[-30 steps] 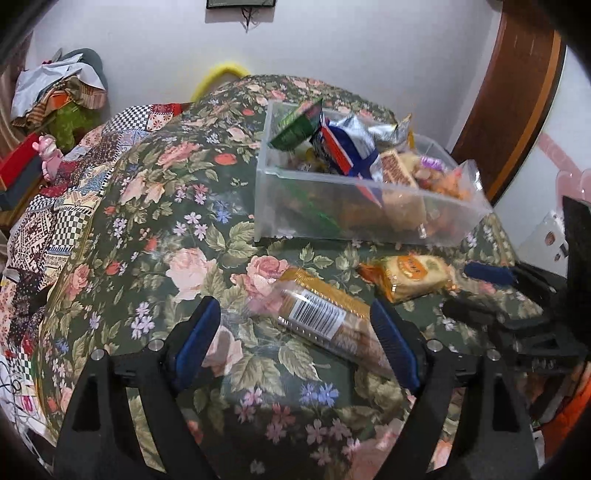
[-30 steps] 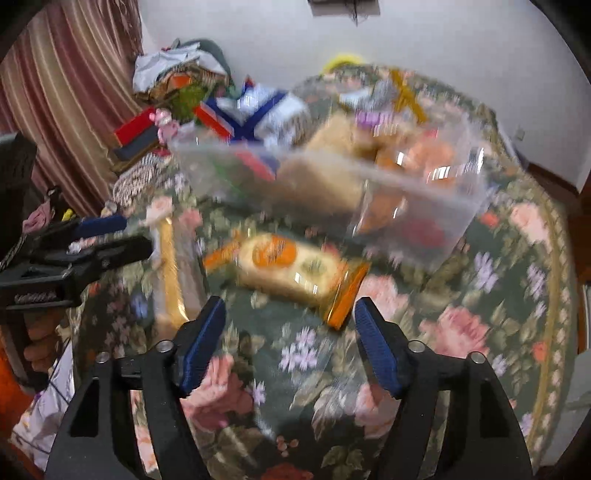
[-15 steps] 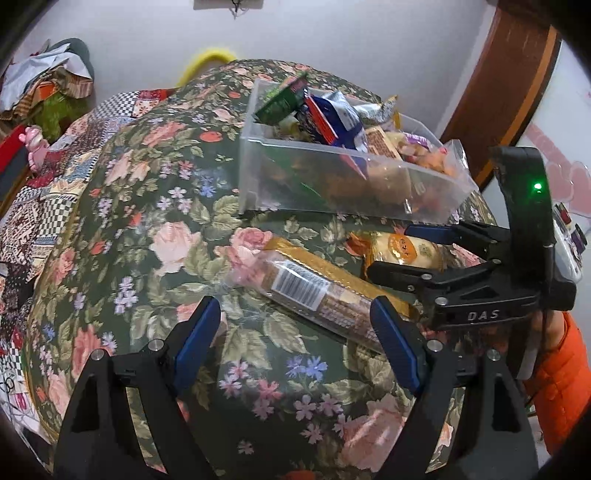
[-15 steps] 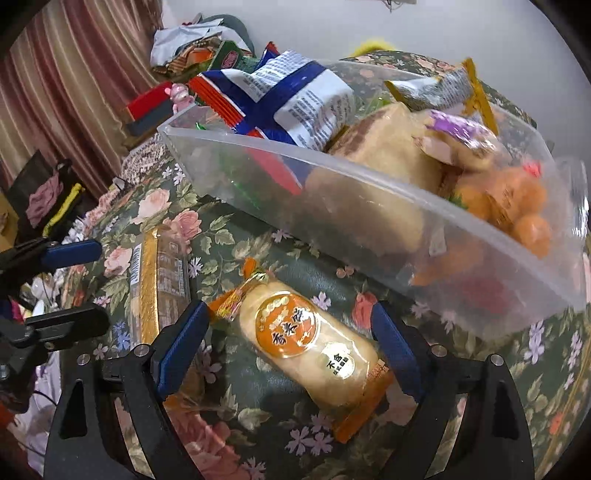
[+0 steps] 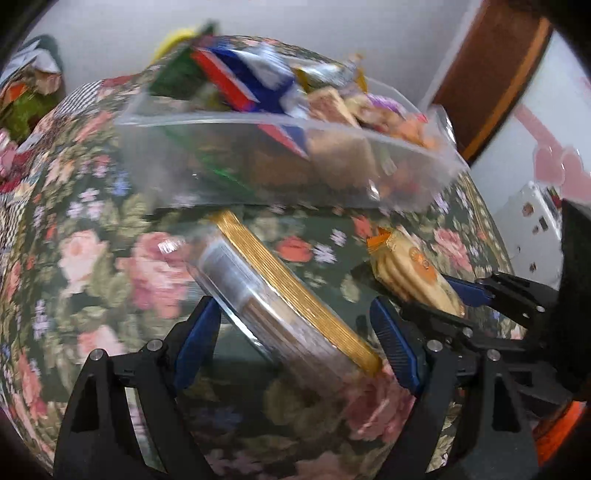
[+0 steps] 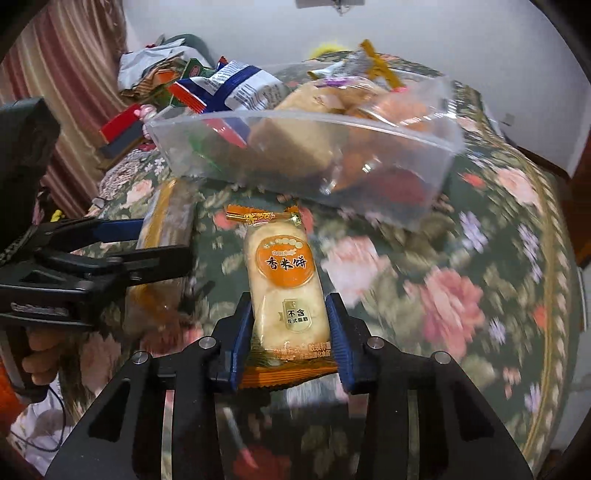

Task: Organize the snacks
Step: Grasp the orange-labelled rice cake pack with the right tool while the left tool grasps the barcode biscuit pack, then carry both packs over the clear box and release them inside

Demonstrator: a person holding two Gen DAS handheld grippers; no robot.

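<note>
Closing right gripper (image 6: 290,334) jaws pinch the rice cracker packet (image 6: 286,280).

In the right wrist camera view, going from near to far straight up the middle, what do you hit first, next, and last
right gripper closing on the rice cracker packet → clear plastic bin full of snacks → white wall

A lived-in home room: floral tablecloth (image 6: 461,295), striped curtain (image 6: 74,74), heaped clothes (image 6: 155,70), wooden door (image 5: 491,70).
</note>
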